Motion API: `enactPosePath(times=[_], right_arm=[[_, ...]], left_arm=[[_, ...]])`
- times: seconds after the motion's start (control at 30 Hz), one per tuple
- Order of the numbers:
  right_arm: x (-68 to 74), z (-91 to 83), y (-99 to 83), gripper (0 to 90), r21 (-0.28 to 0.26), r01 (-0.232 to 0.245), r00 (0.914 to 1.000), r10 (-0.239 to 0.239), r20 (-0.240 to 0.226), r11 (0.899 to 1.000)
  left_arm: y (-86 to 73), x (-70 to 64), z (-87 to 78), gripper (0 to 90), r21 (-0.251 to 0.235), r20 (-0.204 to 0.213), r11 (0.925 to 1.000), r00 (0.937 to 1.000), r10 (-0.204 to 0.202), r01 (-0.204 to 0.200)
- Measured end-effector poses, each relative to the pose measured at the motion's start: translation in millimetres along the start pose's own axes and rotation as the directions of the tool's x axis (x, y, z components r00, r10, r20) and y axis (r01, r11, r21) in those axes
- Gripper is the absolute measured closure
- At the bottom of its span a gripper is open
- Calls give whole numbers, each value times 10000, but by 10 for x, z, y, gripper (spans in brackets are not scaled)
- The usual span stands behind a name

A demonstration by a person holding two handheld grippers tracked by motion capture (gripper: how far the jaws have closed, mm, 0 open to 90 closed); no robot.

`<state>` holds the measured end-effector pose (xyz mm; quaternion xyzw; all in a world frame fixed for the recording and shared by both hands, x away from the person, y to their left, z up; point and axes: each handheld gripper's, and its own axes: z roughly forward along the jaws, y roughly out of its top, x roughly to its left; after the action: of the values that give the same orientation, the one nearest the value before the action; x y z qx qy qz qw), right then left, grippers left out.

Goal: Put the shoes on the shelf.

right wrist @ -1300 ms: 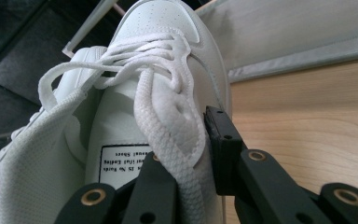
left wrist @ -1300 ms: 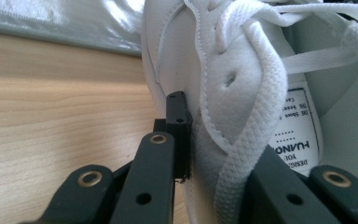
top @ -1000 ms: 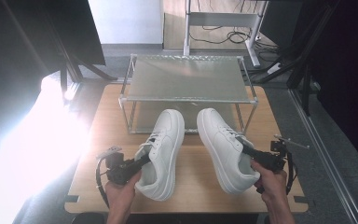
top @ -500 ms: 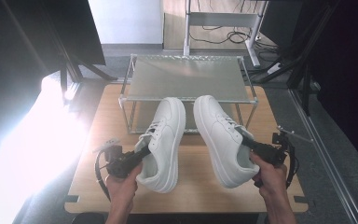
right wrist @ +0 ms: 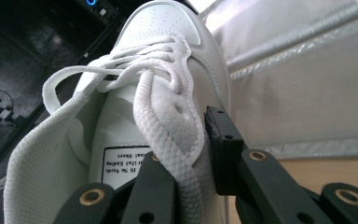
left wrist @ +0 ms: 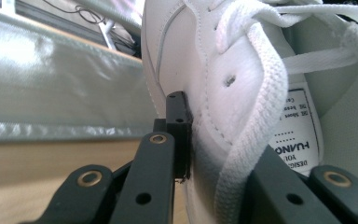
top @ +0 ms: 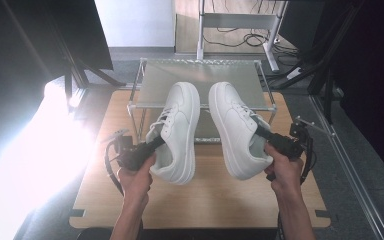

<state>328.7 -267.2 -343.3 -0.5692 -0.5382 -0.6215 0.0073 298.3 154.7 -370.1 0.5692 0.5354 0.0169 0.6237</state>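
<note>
L gripper (top: 152, 146) and R gripper (top: 261, 134) each pinch a smooth white leather sneaker's sidewall, left sneaker (top: 176, 131) and right sneaker (top: 237, 128), toes over wire rack (top: 152, 85) w/ frosted shelf.

The left shoe (top: 176, 131) and the right shoe (top: 237, 127) looked like smooth white leather with a slight sheen, laced with coarse woven cloth laces (right wrist: 165, 116). The grippers' jaws were matt black plastic with brass-coloured rivets. The table (top: 207, 197) was pale matt wood, and the rack (top: 200, 75) was shiny metal wire with a frosted, translucent shelf.
</note>
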Motion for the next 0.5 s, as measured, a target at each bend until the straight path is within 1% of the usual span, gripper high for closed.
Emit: enactPosePath(times=[0.07,0.1,0.13,0.17,0.2,0.3,0.33,0.37,0.5], right_arm=[[28,39,47,816,-63,39,10000,-39,86,10000],[53,82,92,816,-90,15,9999,-14,145,10000],[59,108,114,816,-119,16,9999,-14,167,9999],[67,135,137,815,-141,-2,9998,5,187,9999],[75,163,159,816,-159,-23,9998,26,217,9999],[112,251,224,815,-237,-17,9994,25,344,9997],[124,283,246,814,-258,-40,9992,50,385,9997],[134,314,268,814,-267,-23,9992,34,407,9996],[156,441,353,815,-355,-97,9987,114,493,9993]], left_arm=[[88,2,31,828,-40,-2,10000,10000,-8,8],[131,-1,53,828,-63,-29,9999,9999,-103,103],[215,-3,102,828,-96,-101,9998,9998,-188,187],[215,-3,102,828,-96,-101,9998,9998,-188,187],[293,0,162,828,-116,-148,9995,9994,-303,301],[399,-3,262,827,-94,-302,9991,9986,-424,421],[399,-3,262,828,-94,-302,9991,9986,-424,421],[463,-9,322,828,-83,-419,9991,9982,-421,418],[597,-23,418,827,-62,-612,9990,9972,-440,437]])
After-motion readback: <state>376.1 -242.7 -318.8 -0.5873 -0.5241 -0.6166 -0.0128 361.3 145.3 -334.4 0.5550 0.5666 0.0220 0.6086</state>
